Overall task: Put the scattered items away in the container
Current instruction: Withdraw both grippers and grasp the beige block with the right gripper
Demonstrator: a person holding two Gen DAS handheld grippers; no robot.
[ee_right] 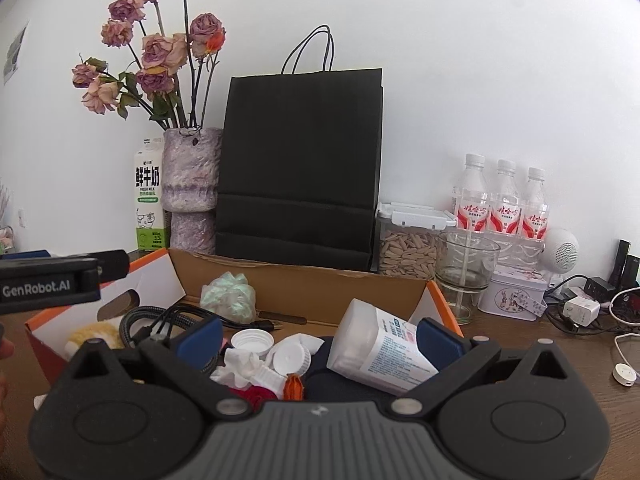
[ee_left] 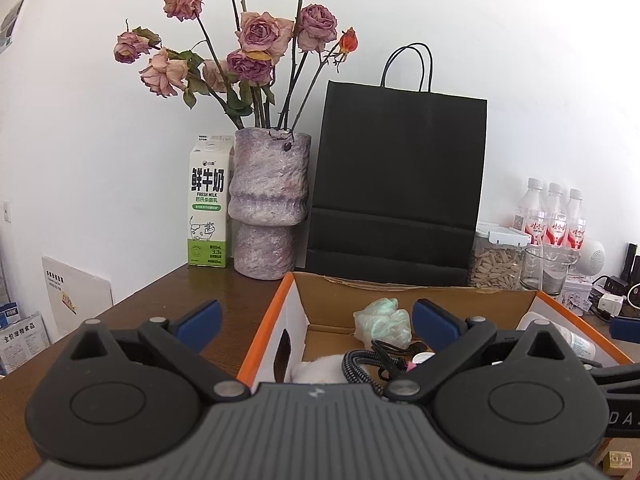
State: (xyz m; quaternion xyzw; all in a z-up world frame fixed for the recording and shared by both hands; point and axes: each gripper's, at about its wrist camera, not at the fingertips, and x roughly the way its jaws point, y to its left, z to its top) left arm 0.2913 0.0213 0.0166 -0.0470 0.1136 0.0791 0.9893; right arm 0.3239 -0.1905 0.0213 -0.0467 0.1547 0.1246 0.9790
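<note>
Right wrist | both tongs (ee_right: 318, 336) wide, empty (tilted slightly down) | over box (ee_right: 304, 276)

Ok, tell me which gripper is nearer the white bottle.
Right. The right gripper hangs open over the box with the white bottle by its right finger; the left gripper is at the box's left end.

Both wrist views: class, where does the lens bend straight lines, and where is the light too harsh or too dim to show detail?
Left wrist view: the black paper bag bows outward, its face featureless black, and the wall behind is washed out. Right wrist view: dark corners frame the picture, while the cardboard box stays evenly lit and sharp.
</note>
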